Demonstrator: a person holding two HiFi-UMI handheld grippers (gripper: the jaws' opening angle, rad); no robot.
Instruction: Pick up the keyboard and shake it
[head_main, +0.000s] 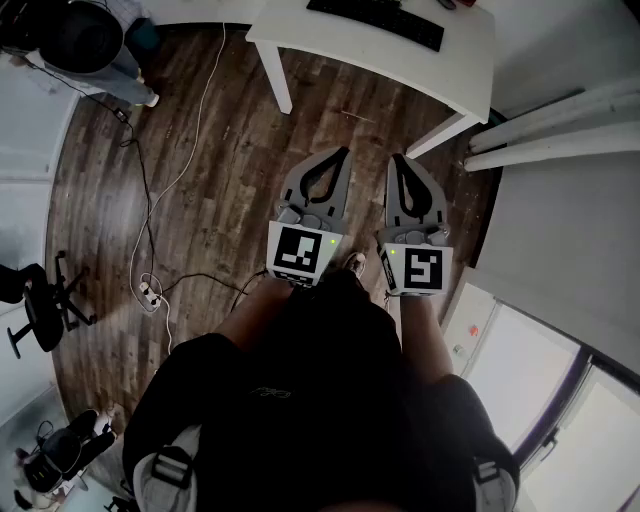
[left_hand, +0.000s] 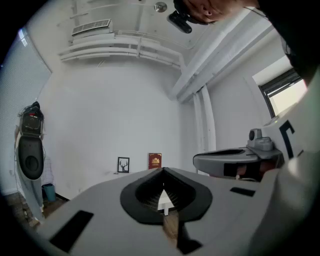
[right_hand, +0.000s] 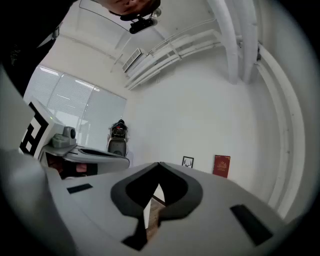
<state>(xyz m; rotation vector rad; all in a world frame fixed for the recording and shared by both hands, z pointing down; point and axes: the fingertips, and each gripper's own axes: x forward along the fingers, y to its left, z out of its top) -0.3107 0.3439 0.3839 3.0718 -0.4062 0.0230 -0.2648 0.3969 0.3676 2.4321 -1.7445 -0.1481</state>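
Note:
A black keyboard (head_main: 378, 20) lies on the white table (head_main: 300, 35) at the top of the head view, partly cut by the frame edge. My left gripper (head_main: 344, 152) and right gripper (head_main: 396, 158) are held side by side over the wooden floor, well short of the table, both pointing level toward it. Each has its jaws shut with nothing between them. In the left gripper view my left gripper (left_hand: 162, 170) has its tips together, and the right gripper's side (left_hand: 235, 162) shows beside it. The right gripper view shows my right gripper (right_hand: 159, 164) closed as well.
A power strip (head_main: 150, 292) and cables (head_main: 190, 130) trail across the wooden floor at left. Black office chairs (head_main: 35, 305) stand by the left edge. White pipes (head_main: 550, 135) lie at right. A deer picture (left_hand: 123, 164) and a red frame (left_hand: 155, 160) hang on the far wall.

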